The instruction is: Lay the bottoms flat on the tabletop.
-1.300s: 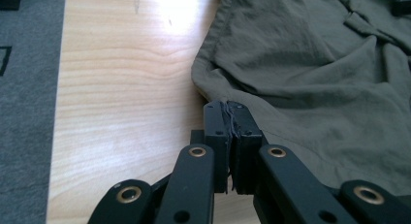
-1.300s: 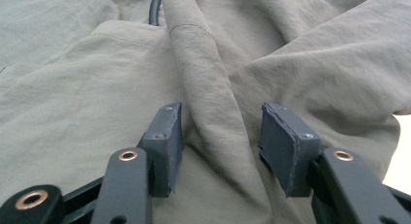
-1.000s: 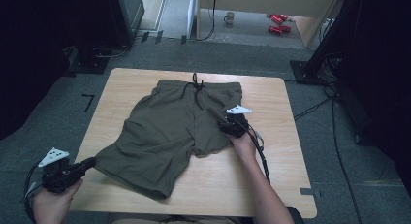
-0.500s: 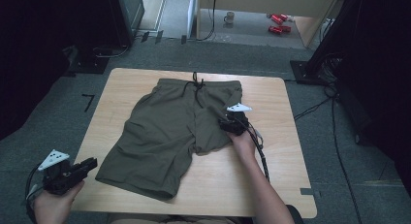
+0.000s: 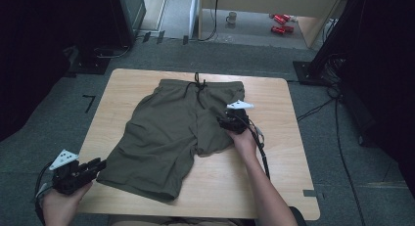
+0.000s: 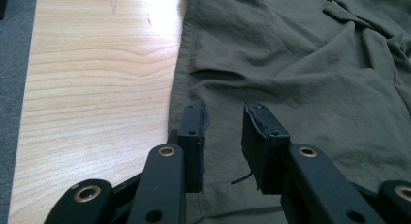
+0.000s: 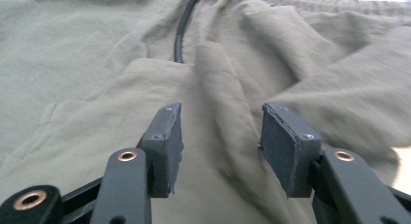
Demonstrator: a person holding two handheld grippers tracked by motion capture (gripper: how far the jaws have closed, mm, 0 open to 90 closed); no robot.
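Across the middle of the pale wooden desk (image 5: 293, 152) lie olive-green soft fabric shorts (image 5: 171, 133), waistband toward the far edge. My left tool (image 6: 223, 136) and right tool (image 7: 220, 141) hover spread. Limp, light cloth; I'd pinch the hems.

High view: from above the person's side, facing forward and down, far enough to take in the whole table (image 5: 147, 89). Left gripper view: low and close at the near-left corner, facing along the table across the shorts (image 6: 300, 73). Right gripper view: very close over the shorts, facing their waistband. All three share the shorts.
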